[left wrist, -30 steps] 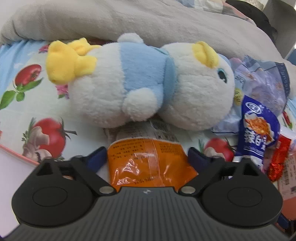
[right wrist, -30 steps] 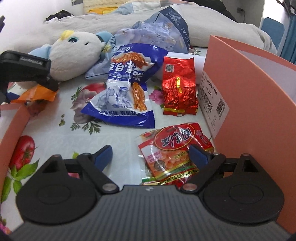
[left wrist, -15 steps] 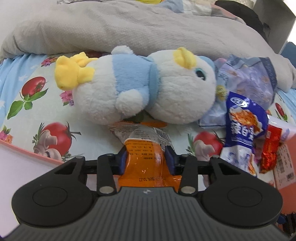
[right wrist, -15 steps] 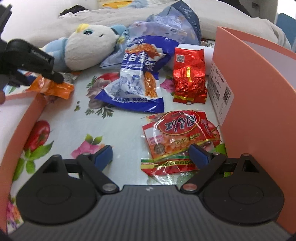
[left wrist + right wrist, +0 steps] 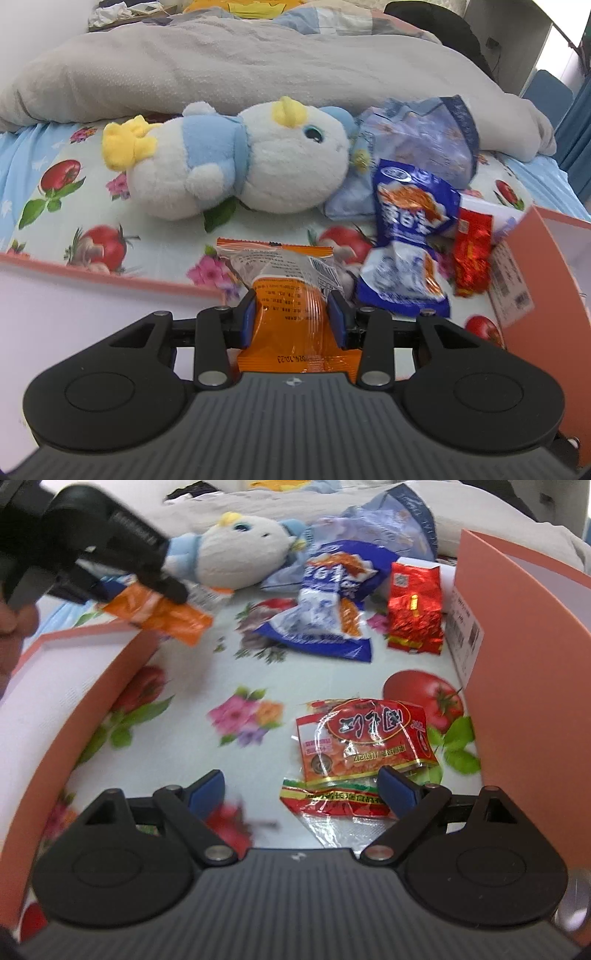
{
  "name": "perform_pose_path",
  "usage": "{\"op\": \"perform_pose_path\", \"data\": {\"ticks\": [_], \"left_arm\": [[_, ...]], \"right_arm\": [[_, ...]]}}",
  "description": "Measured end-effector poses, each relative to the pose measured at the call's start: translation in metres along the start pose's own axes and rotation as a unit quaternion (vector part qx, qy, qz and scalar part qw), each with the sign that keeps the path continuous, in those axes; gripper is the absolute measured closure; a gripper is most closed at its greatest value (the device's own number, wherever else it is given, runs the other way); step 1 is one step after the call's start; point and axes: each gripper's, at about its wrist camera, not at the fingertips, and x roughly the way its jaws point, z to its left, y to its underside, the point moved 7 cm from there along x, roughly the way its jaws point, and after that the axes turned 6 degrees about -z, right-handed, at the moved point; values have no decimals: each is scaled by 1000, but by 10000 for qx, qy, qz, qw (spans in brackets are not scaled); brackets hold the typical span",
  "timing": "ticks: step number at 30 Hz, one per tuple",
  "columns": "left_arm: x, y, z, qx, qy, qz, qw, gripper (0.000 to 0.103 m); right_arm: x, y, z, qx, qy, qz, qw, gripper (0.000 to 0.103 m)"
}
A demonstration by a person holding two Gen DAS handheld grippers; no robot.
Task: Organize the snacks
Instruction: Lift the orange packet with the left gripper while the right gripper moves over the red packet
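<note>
My left gripper [image 5: 293, 317] is shut on an orange snack packet [image 5: 295, 295] and holds it raised over the corner of the left pink box [image 5: 110, 280]. The packet also shows in the right wrist view [image 5: 162, 614], under the left gripper [image 5: 173, 590]. My right gripper [image 5: 299, 786] is open and empty, just above a red snack packet [image 5: 364, 738] on the bedsheet. A blue packet [image 5: 332, 602], a red foil pack [image 5: 415, 605] and a large pale blue bag [image 5: 388, 524] lie further back.
A white and blue plush toy [image 5: 236, 162] lies behind the snacks, with a grey duvet [image 5: 221, 66] beyond it. A second pink box [image 5: 524, 657] stands at the right. The left box wall [image 5: 66, 709] runs along the left.
My left gripper closed on the orange packet, then lifted it back away from the plush toy toward the left box. My right gripper pulled back and stayed open.
</note>
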Motion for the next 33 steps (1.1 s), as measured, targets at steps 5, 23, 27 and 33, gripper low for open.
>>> {"op": "perform_pose_path", "data": {"ticks": [5,23,27,33], "left_arm": [[-24,25,-14,-97,108,33,9999,58],[-92,120,-46,-4,248,360,9990,60],[-98,133,-42,-100,150,423,9989,60],[-105,135,-30,-213,-39,386,9990,60]], "right_arm": [[-17,15,11,-134,-205,63,9997,11],[-91,82,22,-558,-478,216,9971,12],[-103,73,13,-345,-464,80,9983,18],[-106,56,6,-334,-313,-337,9984,17]]}}
